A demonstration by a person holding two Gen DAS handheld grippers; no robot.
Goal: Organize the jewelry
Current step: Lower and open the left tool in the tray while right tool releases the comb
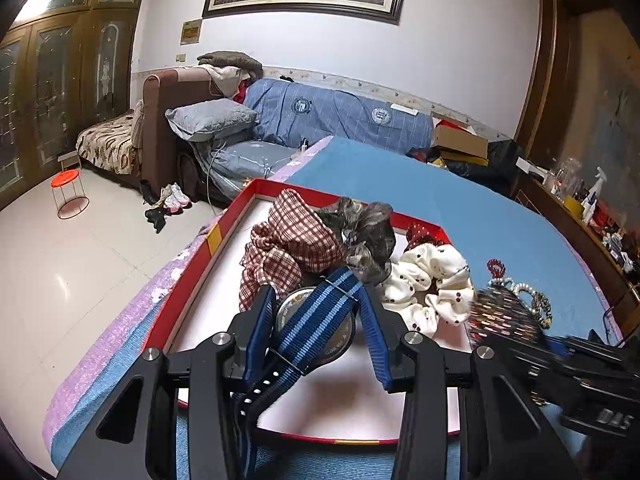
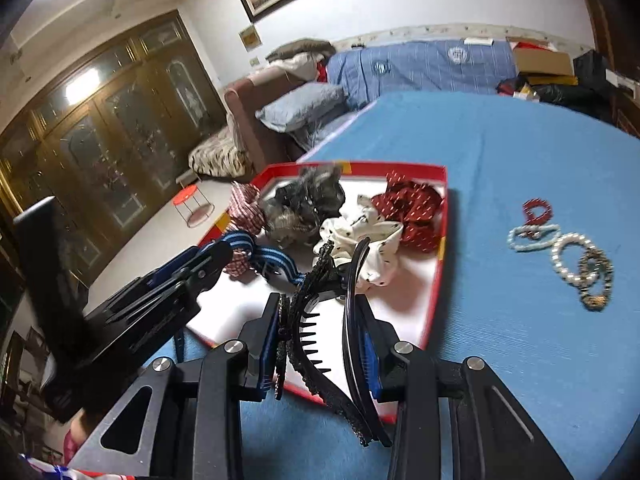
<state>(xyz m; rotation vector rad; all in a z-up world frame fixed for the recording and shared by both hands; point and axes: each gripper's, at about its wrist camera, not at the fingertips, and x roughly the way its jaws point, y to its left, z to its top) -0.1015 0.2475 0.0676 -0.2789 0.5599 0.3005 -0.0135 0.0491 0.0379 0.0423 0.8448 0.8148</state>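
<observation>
Left gripper (image 1: 320,320) pinches a round metal watch (image 1: 316,326) with a woven blue striped strap over the red-rimmed white tray (image 1: 224,232). Right gripper (image 2: 320,344), its body marked "DAS", clamps a toothed, glittery black hair clip (image 2: 320,320) above the tray's near edge. Beaded bracelets (image 2: 568,252) lie on blue cloth.

White letters "DAS" on right claw (image 1: 496,320) body; nothing else legible.
</observation>
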